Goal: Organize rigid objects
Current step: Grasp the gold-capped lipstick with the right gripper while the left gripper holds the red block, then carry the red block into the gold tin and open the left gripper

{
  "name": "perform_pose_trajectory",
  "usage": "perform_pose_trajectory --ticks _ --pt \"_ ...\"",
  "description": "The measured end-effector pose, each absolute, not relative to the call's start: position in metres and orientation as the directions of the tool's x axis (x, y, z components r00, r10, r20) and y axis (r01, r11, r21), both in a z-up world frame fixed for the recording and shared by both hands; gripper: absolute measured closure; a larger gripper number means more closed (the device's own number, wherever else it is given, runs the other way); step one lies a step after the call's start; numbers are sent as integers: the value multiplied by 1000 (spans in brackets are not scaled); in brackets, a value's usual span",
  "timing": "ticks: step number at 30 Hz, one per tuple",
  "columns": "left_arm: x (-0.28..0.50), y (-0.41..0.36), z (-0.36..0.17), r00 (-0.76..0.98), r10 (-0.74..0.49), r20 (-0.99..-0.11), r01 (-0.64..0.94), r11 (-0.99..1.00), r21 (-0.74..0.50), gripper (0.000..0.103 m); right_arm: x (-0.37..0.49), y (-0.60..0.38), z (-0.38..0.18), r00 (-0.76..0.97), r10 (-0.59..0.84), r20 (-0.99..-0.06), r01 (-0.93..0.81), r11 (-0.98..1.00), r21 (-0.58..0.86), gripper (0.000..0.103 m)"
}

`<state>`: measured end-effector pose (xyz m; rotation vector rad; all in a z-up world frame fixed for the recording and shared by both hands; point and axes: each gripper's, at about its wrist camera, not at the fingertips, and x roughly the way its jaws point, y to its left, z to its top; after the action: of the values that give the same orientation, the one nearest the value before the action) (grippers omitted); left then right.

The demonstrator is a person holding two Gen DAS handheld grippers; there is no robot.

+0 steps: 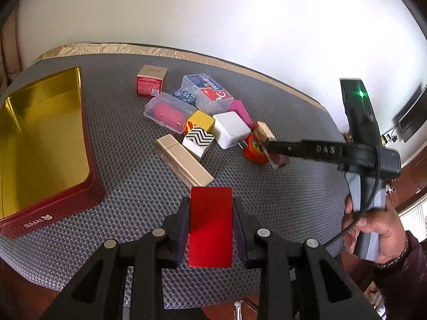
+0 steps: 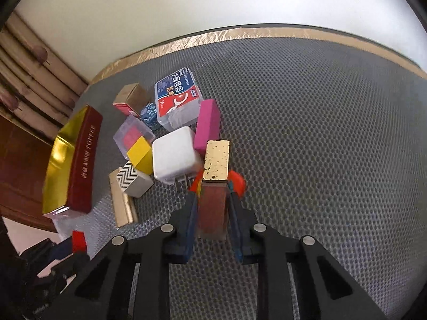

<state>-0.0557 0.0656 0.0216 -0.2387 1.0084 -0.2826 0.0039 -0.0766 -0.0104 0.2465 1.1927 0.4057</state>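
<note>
The left gripper (image 1: 210, 229) pinched a flat red block (image 1: 210, 226) between its two fingers, holding it above the grey honeycomb mat (image 1: 280, 200) that covered the worktop. Ahead and to the left of that gripper lay an open red tin (image 1: 45, 144) with a gold lining, its side printed BAMI. Just beyond the red block's far edge lay a long gold box (image 1: 184, 158), and past it the cluster of small things: a black-and-white zigzag box (image 1: 198, 140), a yellow cube (image 1: 201, 121), a white charger (image 1: 230, 129), a clear case with a pink insert (image 1: 169, 112), a floss-pick box (image 1: 210, 93) and a red-and-gold carton (image 1: 150, 81).

The right gripper (image 2: 213, 216) was clamped on a brown block with a flaked gold end (image 2: 216, 173), which stood up between its fingers. Directly behind that block, partly hidden by it, sat an orange tape measure (image 2: 237, 182). The charger's prongs pointed toward this gripper from just to its left, and a pink box (image 2: 208, 125) lay ahead, touching the charger's far side. In the left wrist view, the person's right hand (image 1: 373, 229) gripped the handle.
</note>
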Motion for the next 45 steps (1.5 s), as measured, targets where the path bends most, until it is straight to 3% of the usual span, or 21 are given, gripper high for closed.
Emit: perform_pose_trajectory --ticks 8,17,28,31,35,36,41,43,45 --pt "-56 79 54 547 -298 -782 100 951 -292 73 -13 -96 -13 288 532 -796 -133 846 517 84" --pt "-37 144 90 610 -164 -776 -14 976 -217 73 -16 -89 -23 281 513 -811 -134 858 496 84" --pt "-4 221 82 589 -48 -807 -158 972 -172 73 -13 -91 -24 275 515 -812 -132 857 499 83" --pt "4 232 73 581 -43 -813 -167 971 -171 73 -13 -87 -18 307 470 -828 -145 883 447 71" --pt "10 241 59 569 -23 -822 -179 972 -151 73 -10 -79 -24 282 459 -843 -157 888 432 45" --pt "11 243 55 562 -17 -827 -189 971 -148 73 -10 -77 -26 276 455 -847 -159 890 427 44" --pt "21 257 40 539 6 -842 -230 963 -140 73 -11 -66 -35 267 434 -861 -166 900 402 44" --pt "26 263 35 532 21 -846 -244 961 -130 73 -11 -65 -34 275 427 -861 -166 904 395 48" --pt "31 268 33 526 39 -850 -257 960 -115 73 -10 -66 -34 274 429 -861 -167 903 396 67"
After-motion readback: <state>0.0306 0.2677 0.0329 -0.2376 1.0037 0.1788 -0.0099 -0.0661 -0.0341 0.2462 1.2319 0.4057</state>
